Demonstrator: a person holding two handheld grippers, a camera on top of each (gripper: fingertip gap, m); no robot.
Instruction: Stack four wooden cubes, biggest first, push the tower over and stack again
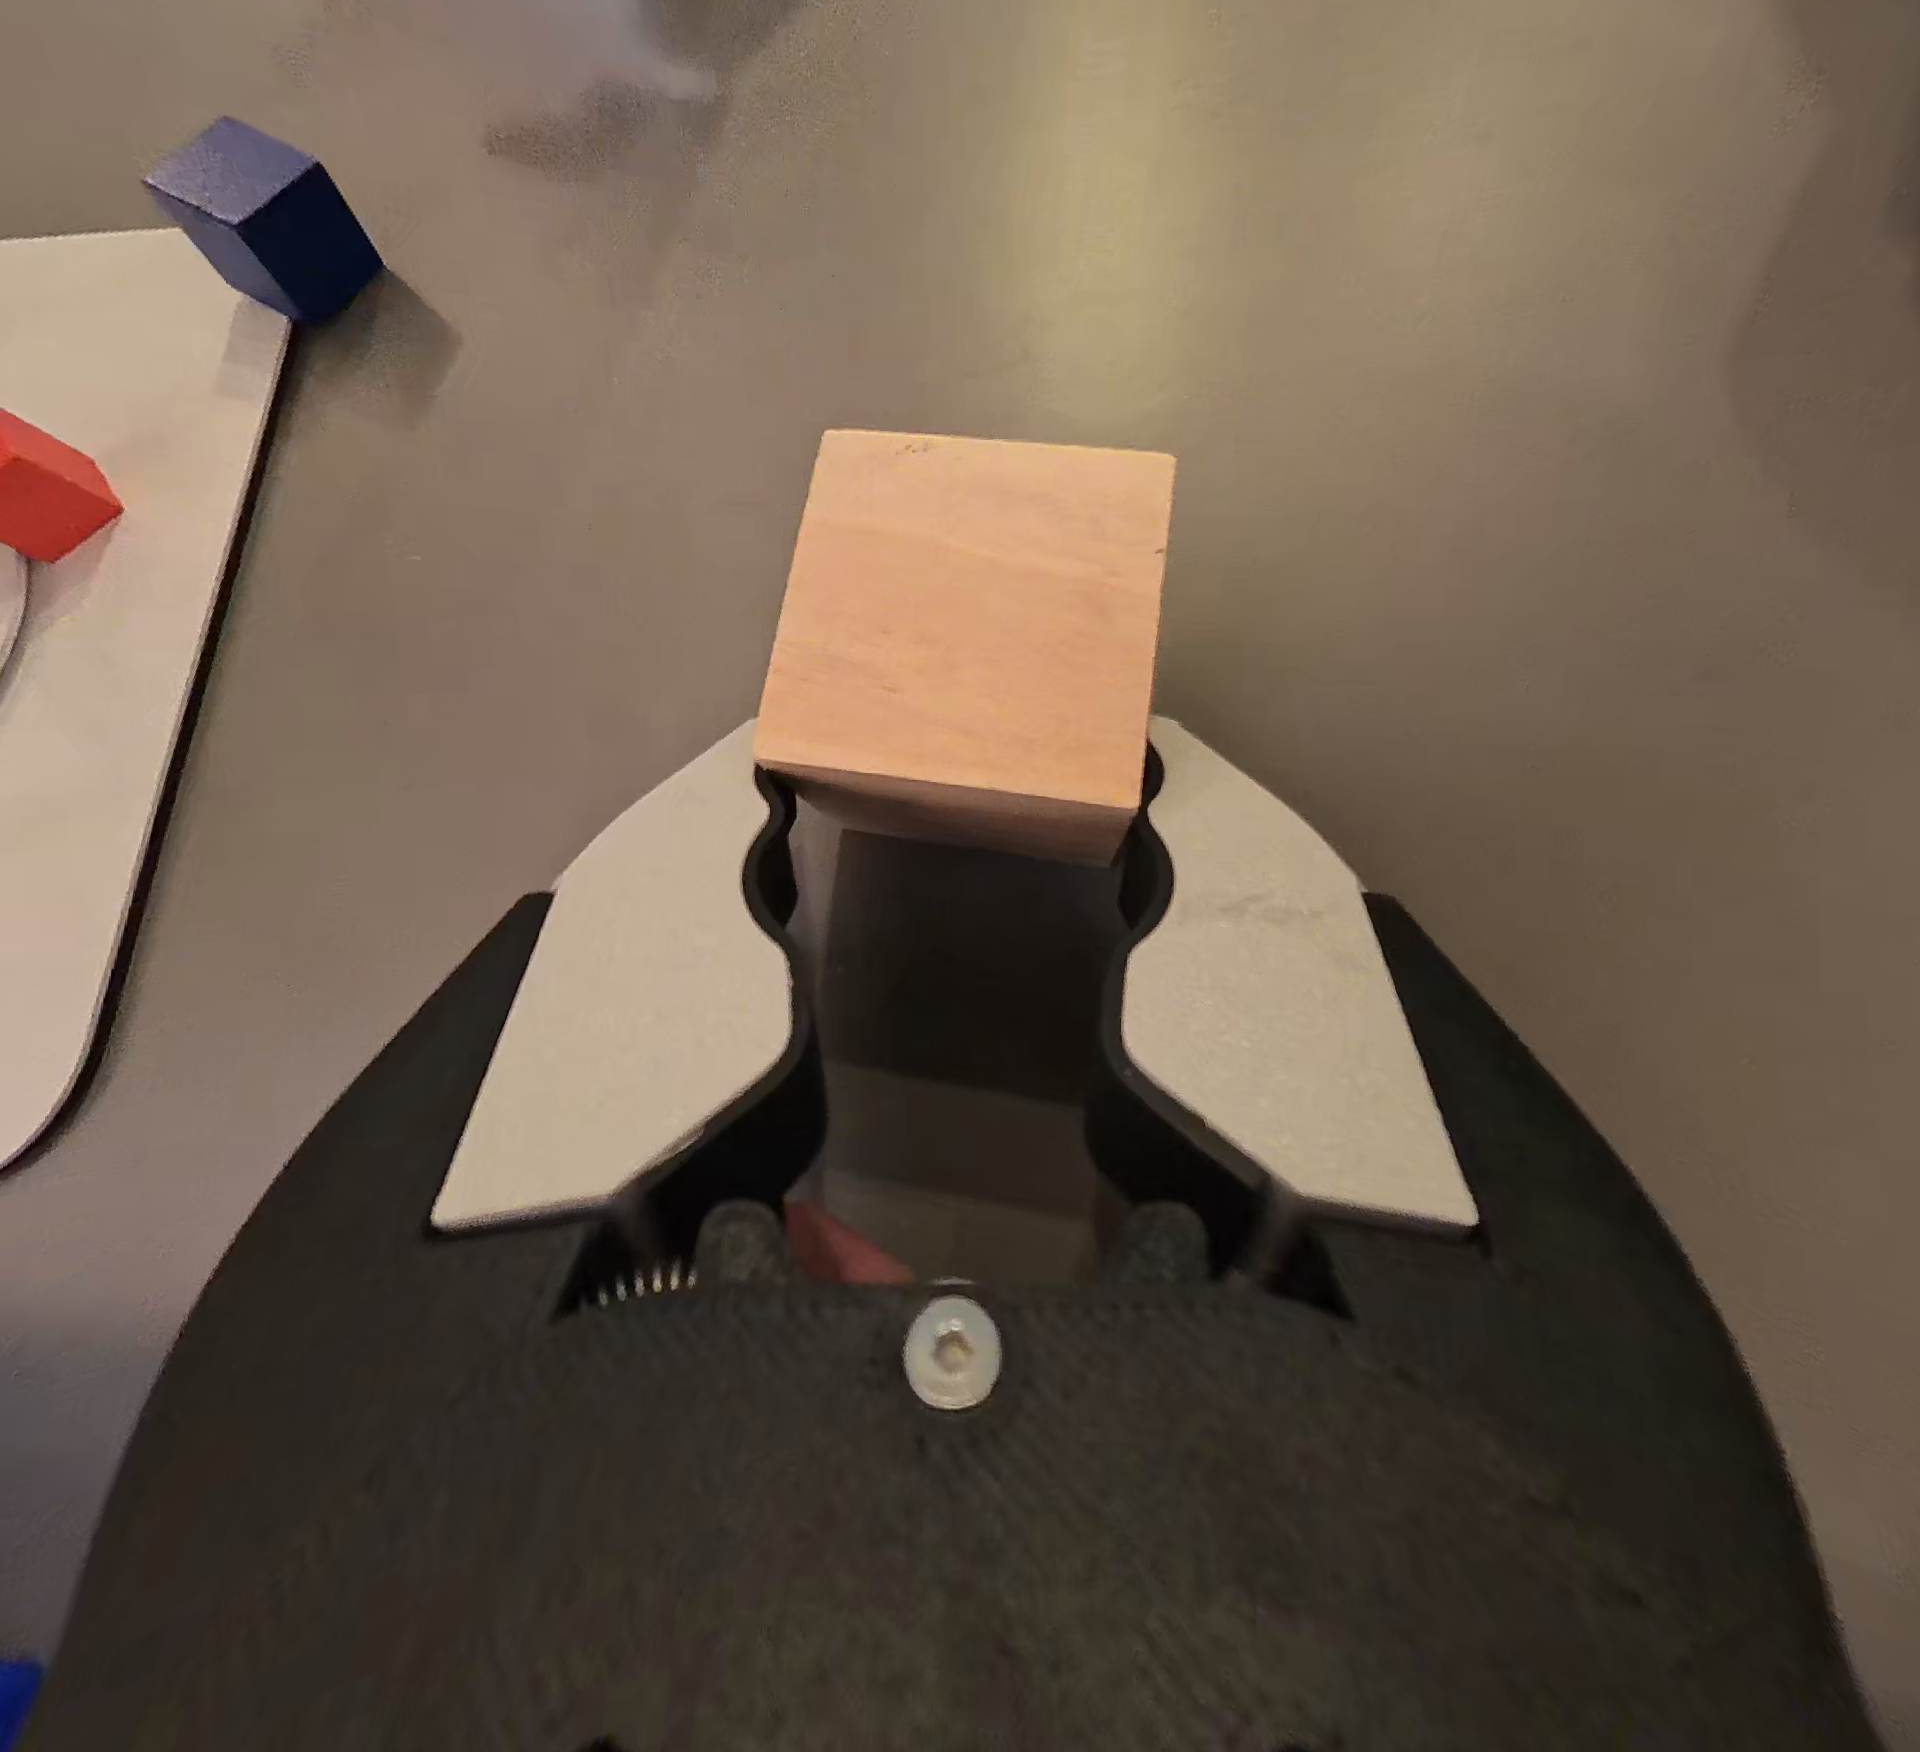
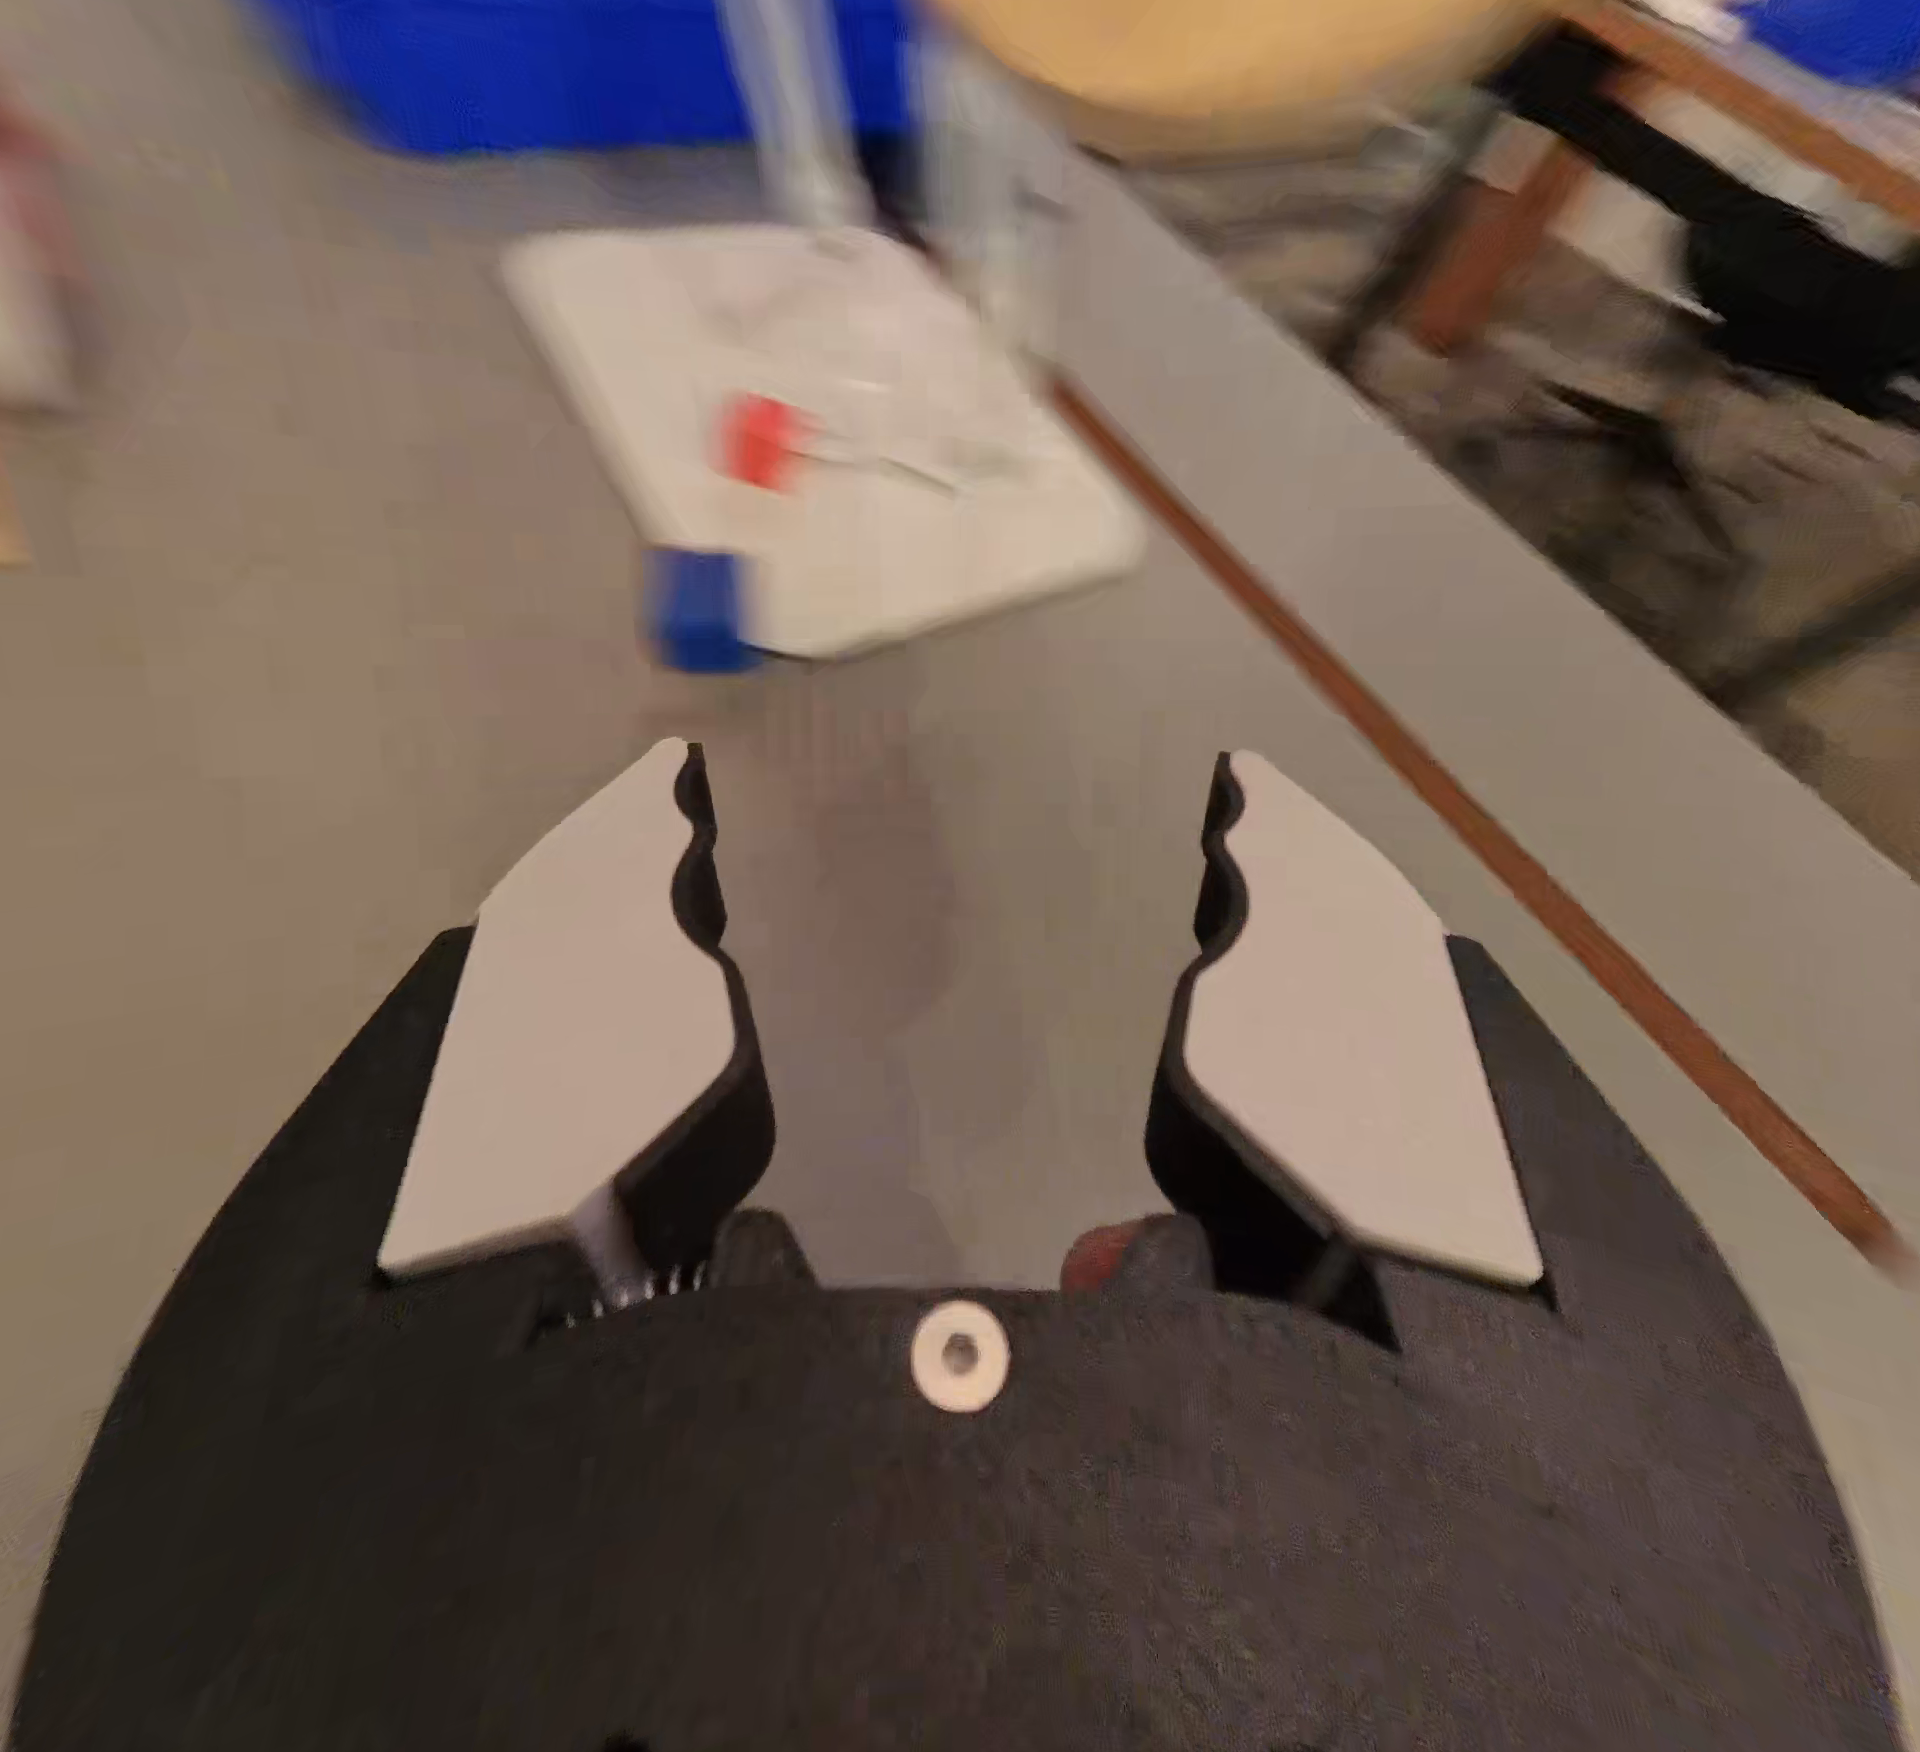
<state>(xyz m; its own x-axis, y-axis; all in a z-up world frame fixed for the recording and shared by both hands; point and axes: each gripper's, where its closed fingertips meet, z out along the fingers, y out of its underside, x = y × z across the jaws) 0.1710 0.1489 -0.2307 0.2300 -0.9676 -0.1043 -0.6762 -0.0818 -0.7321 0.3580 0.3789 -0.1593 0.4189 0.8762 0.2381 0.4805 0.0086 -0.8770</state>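
Presently held: one natural wooden cube, pinched at its near lower edge between the tips of the left gripper, whose jaws are closed onto it from either side. The cube sits dead ahead at 12 o'clock from that gripper, raised clear of the grey table, with its top face tipped toward the camera. It has no long axis to speak of. Also in the left wrist view: a blue cube at 10 o'clock, well apart, sitting at the corner of a white board; a red block on that board at 9 o'clock. No started stack appears in either view, so where the held cube must go cannot be told. The right gripper is wide open and holds nothing. Its view is motion-blurred. The blue cube lies at 11 o'clock from it, against the near edge of the white board, with the red block further on. By judgement, the left gripper alone is placed to set down a cube. The right is the freer for fetching the blue one.
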